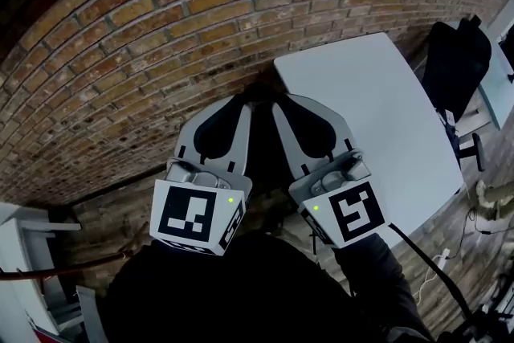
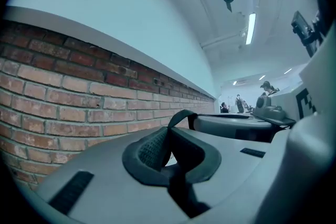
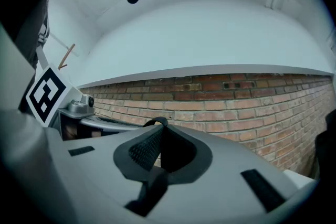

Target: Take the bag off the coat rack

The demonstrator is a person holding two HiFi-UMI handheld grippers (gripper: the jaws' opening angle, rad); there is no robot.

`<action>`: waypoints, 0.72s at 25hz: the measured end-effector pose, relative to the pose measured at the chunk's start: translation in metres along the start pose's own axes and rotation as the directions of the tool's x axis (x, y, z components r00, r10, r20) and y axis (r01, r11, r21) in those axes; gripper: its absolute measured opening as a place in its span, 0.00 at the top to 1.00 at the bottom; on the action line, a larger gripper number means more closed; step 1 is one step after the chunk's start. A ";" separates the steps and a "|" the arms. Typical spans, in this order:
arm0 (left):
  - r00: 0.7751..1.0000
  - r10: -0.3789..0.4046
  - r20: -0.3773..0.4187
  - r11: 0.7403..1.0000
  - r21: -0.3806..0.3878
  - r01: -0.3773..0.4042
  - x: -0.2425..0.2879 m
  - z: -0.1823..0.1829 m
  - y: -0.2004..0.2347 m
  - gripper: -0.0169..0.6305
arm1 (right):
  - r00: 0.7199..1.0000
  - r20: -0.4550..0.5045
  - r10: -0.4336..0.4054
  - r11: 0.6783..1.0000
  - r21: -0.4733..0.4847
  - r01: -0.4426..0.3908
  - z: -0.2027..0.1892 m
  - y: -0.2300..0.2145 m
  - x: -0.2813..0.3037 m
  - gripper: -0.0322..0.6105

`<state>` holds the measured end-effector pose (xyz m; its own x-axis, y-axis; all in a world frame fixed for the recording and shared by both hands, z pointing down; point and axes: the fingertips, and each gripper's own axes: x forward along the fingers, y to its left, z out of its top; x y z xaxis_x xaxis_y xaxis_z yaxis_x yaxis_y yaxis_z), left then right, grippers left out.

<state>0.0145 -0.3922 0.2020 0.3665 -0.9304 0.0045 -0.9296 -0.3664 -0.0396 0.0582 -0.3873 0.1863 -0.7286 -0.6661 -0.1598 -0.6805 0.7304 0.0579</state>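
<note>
My left gripper (image 1: 239,104) and my right gripper (image 1: 279,104) are held up side by side, close together, pointing at a brick wall (image 1: 161,36). The tips of the left gripper (image 2: 180,113) meet with nothing between them. My right gripper (image 3: 157,123) is shut the same way, holding nothing. A black bag-like shape (image 1: 456,64) hangs at the far right, beyond the white table (image 1: 377,116) and well away from both grippers. What it hangs on is hard to make out.
The brick wall fills the upper left of the head view, topped by a white ledge (image 3: 210,71). A white frame (image 1: 24,253) stands at the lower left. The person's dark sleeves (image 1: 241,293) fill the bottom. Cables (image 1: 450,253) lie on the brick floor at the right.
</note>
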 end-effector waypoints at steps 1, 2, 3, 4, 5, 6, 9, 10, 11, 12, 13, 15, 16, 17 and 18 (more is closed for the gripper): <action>1.000 0.010 0.015 1.000 -0.004 -0.010 0.008 0.011 0.002 0.93 | 1.000 0.008 0.019 1.000 -0.007 -0.019 0.010 -0.008 0.006 0.92; 0.999 0.017 0.029 1.000 -0.010 -0.017 0.016 0.023 0.003 0.93 | 0.999 0.015 0.034 0.999 -0.015 -0.034 0.020 -0.015 0.012 0.92; 0.999 0.023 0.043 1.000 -0.013 -0.023 0.024 0.033 0.005 0.93 | 0.999 0.020 0.045 0.999 -0.024 -0.044 0.029 -0.023 0.018 0.92; 0.998 0.027 0.057 1.000 -0.012 -0.027 0.032 0.043 0.006 0.93 | 0.999 0.018 0.050 0.998 -0.035 -0.050 0.037 -0.032 0.023 0.92; 0.997 0.029 0.070 1.000 -0.010 -0.028 0.041 0.052 0.007 0.93 | 0.999 0.013 0.053 0.998 -0.047 -0.052 0.042 -0.040 0.028 0.92; 0.996 0.027 0.081 1.000 -0.010 -0.027 0.049 0.060 0.007 0.93 | 0.999 0.011 0.053 0.997 -0.057 -0.052 0.047 -0.049 0.033 0.92; 0.995 0.010 0.102 1.000 -0.021 -0.008 0.076 0.074 0.005 0.93 | 0.999 0.012 0.045 0.996 -0.081 -0.044 0.057 -0.077 0.044 0.92; 0.994 0.002 0.107 1.000 -0.028 0.001 0.086 0.077 0.004 0.93 | 0.999 0.008 0.040 0.995 -0.087 -0.039 0.057 -0.088 0.047 0.92; 0.994 -0.006 0.112 0.999 -0.041 0.011 0.096 0.080 0.001 0.93 | 0.999 0.004 0.035 0.995 -0.092 -0.034 0.057 -0.098 0.049 0.92; 0.993 -0.015 0.117 0.998 -0.056 0.021 0.105 0.083 -0.002 0.93 | 1.000 -0.001 0.031 0.995 -0.093 -0.031 0.057 -0.108 0.052 0.92; 0.992 -0.023 0.122 0.997 -0.069 0.032 0.115 0.085 -0.004 0.93 | 1.000 -0.006 0.028 0.995 -0.094 -0.029 0.057 -0.118 0.054 0.92; 0.990 -0.041 0.133 0.995 -0.084 0.053 0.133 0.090 -0.007 0.93 | 1.000 -0.015 0.021 0.994 -0.104 -0.022 0.058 -0.137 0.059 0.92; 0.989 -0.051 0.140 0.995 -0.083 0.063 0.142 0.093 -0.007 0.93 | 1.000 -0.018 0.016 0.993 -0.113 -0.018 0.060 -0.145 0.062 0.92; 0.987 -0.062 0.147 0.994 -0.081 0.074 0.150 0.096 -0.007 0.93 | 1.000 -0.020 0.011 0.993 -0.121 -0.013 0.063 -0.153 0.065 0.92; 0.985 -0.073 0.154 0.993 -0.083 0.087 0.158 0.101 -0.006 0.93 | 1.000 -0.020 0.005 0.992 -0.128 -0.007 0.067 -0.160 0.068 0.92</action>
<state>0.0820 -0.5356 0.1025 0.4350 -0.8884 -0.1470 -0.8943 -0.4452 0.0443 0.1225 -0.5394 0.1003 -0.7333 -0.6653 -0.1402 -0.6795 0.7101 0.1846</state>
